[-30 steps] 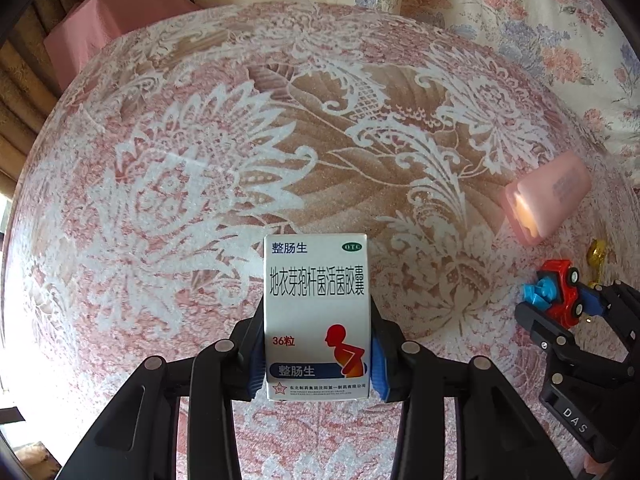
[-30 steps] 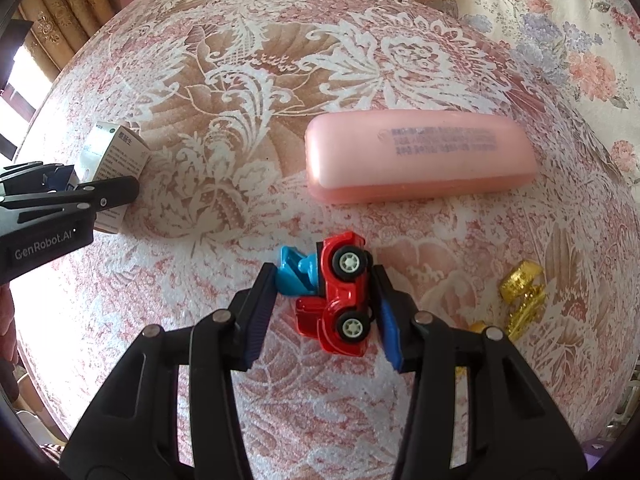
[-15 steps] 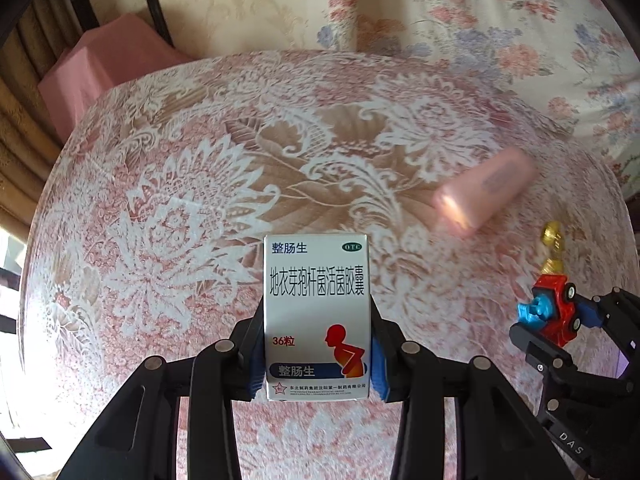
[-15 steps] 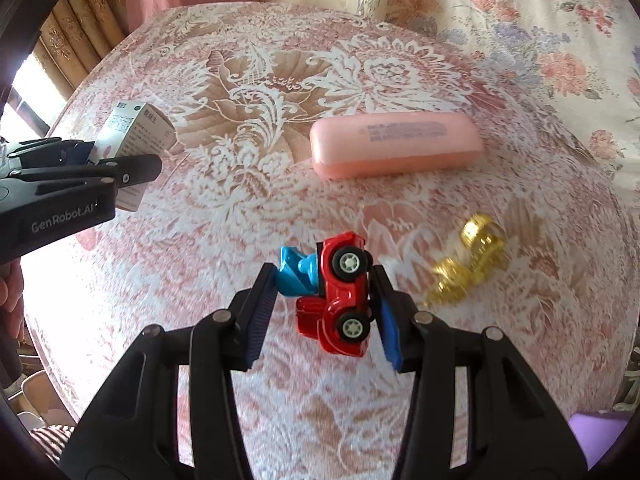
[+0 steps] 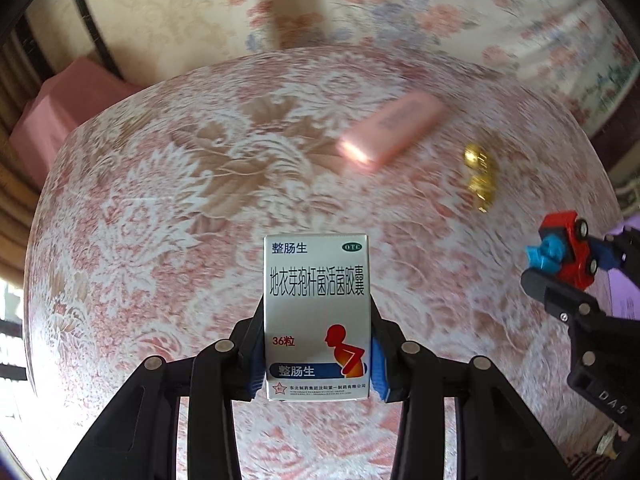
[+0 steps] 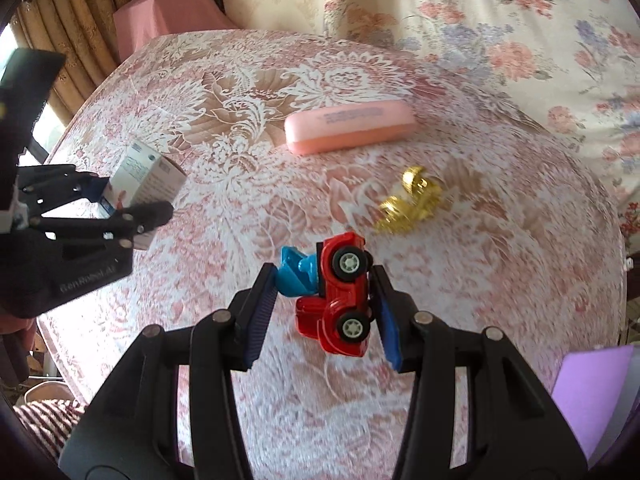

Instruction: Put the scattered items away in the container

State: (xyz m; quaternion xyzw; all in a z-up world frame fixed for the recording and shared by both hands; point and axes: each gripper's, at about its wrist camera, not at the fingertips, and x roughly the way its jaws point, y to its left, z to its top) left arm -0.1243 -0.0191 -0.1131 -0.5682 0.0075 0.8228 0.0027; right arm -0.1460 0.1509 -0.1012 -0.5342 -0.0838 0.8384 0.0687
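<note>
Look past the work and you see a round surface (image 6: 256, 360) dressed in a pink and white lace-patterned cloth. At twelve to two o'clock of it a cream floral bedspread (image 6: 500, 20) hangs. At eleven o'clock a pink draped cloth (image 6: 160, 12) sits beside golden-brown curtains (image 6: 68, 16). At eight o'clock you catch a striped fabric (image 6: 48, 416).

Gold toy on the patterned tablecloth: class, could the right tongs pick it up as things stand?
Probably not: the right tongs are shut on the red and blue toy car, though nothing covers the gold toy.
</note>
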